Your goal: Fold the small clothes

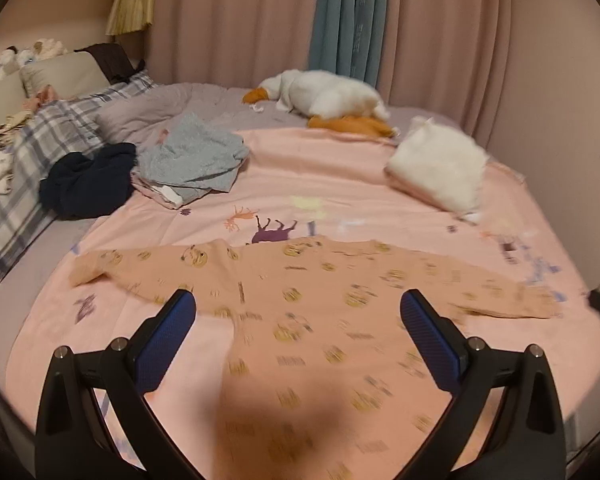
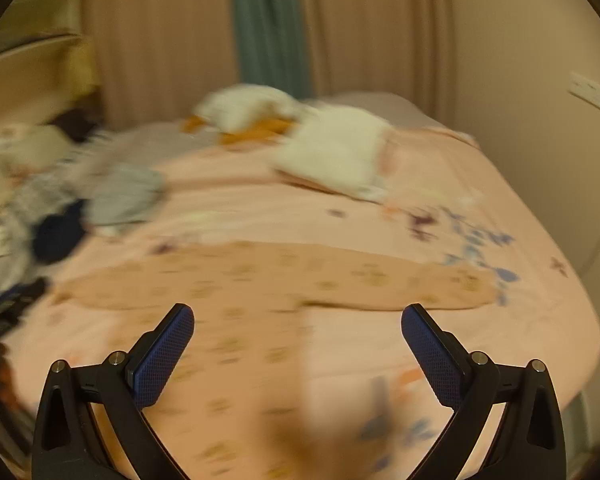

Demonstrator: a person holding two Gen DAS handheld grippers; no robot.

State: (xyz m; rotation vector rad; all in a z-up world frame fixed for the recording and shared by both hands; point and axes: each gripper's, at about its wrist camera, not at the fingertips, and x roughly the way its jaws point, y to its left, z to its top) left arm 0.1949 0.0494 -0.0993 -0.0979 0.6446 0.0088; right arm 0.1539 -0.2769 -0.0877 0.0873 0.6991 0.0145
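A small peach long-sleeved top (image 1: 300, 312) with a yellow print lies flat on the pink blanket (image 1: 340, 184), both sleeves spread out to the sides. It also shows, blurred, in the right wrist view (image 2: 260, 280). My left gripper (image 1: 298, 308) is open and empty, hovering above the body of the top. My right gripper (image 2: 298, 320) is open and empty, above the top's right half. Neither touches the cloth.
A grey garment (image 1: 192, 160) and a dark navy one (image 1: 84, 180) lie in a heap at the left. A folded white fluffy item (image 1: 440, 168) sits at the right. A white plush goose (image 1: 324, 96) lies at the back. Checked pillows (image 1: 40, 140) are at the far left.
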